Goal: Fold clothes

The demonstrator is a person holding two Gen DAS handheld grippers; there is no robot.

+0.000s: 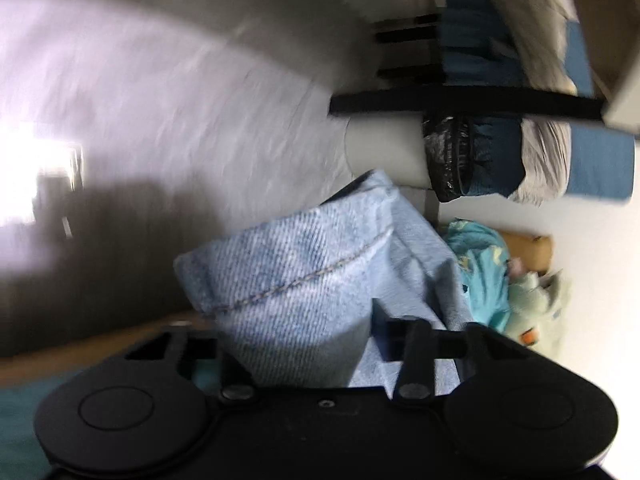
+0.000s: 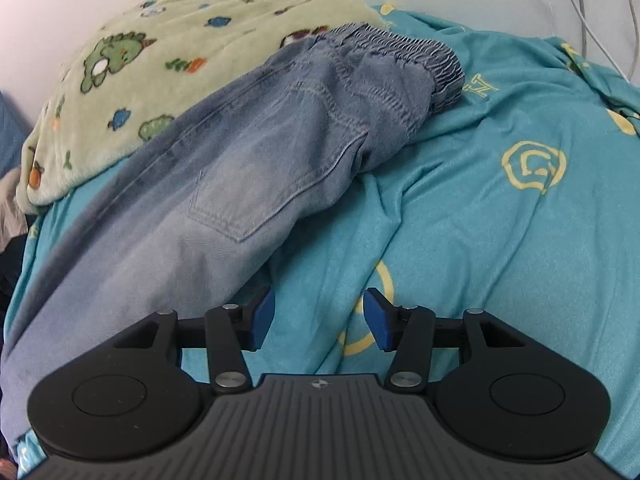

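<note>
Left hand-held gripper (image 1: 304, 344) clamping bunched jeans (image 1: 296, 280)

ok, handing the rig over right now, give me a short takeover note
Left gripper: shut on the jeans' hem end, lifted off the bed; the view is motion-blurred.
Right gripper: jaws open, empty, over the teal sheet just beside the jeans.
Jeans: laid lengthwise on the bed, elastic waistband at the far end, partly on the green dinosaur blanket.
Done: one end of the jeans picked up.
Left: no finished fold visible yet. Probably carry the held end toward the waistband, then flatten.
</note>
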